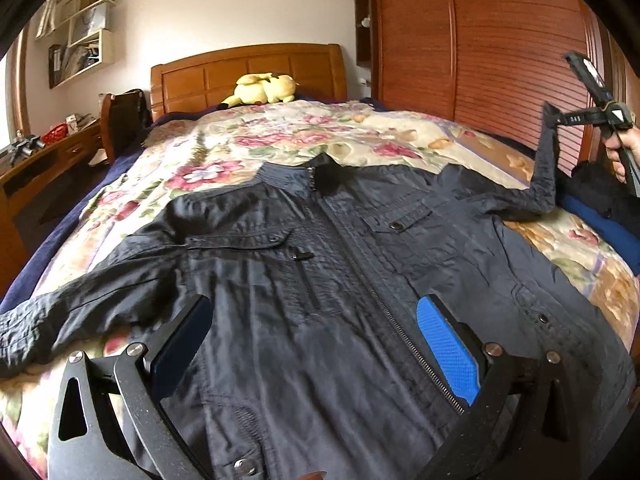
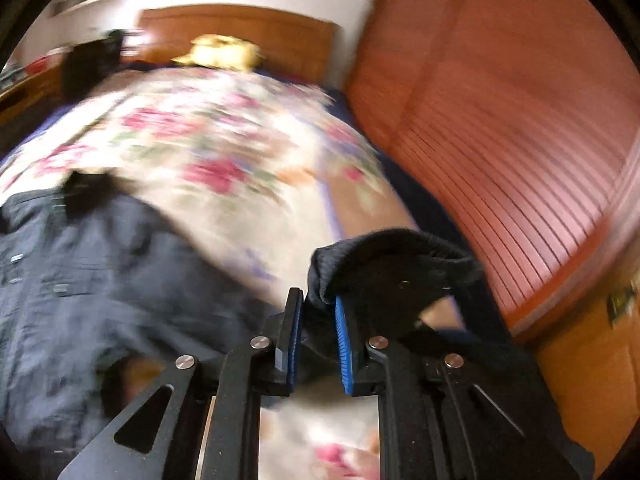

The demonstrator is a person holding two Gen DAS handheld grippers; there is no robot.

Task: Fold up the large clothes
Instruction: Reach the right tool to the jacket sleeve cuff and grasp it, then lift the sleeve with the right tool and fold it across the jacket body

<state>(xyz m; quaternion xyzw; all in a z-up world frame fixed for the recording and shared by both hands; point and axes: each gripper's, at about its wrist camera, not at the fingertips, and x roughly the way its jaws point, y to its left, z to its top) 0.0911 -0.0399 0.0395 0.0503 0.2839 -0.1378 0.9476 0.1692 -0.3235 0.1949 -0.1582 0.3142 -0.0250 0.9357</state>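
A dark zip-up jacket (image 1: 320,264) lies front up on a floral bedspread (image 1: 256,140). My left gripper (image 1: 314,316) is open and empty, low over the jacket's lower front, its blue pads either side of the zipper. My right gripper (image 1: 550,118) is shut on the cuff of the jacket's right sleeve (image 1: 544,176) and holds it lifted above the bed's right side. In the blurred right wrist view the gripper (image 2: 318,300) pinches the dark ribbed cuff (image 2: 384,256); the jacket body (image 2: 80,272) lies at lower left.
A yellow plush toy (image 1: 264,88) sits by the wooden headboard (image 1: 248,72). A louvred wooden wardrobe (image 1: 500,40) stands along the right. A desk with clutter (image 1: 40,152) is at the left. Dark and blue clothes (image 1: 600,208) lie at the bed's right edge.
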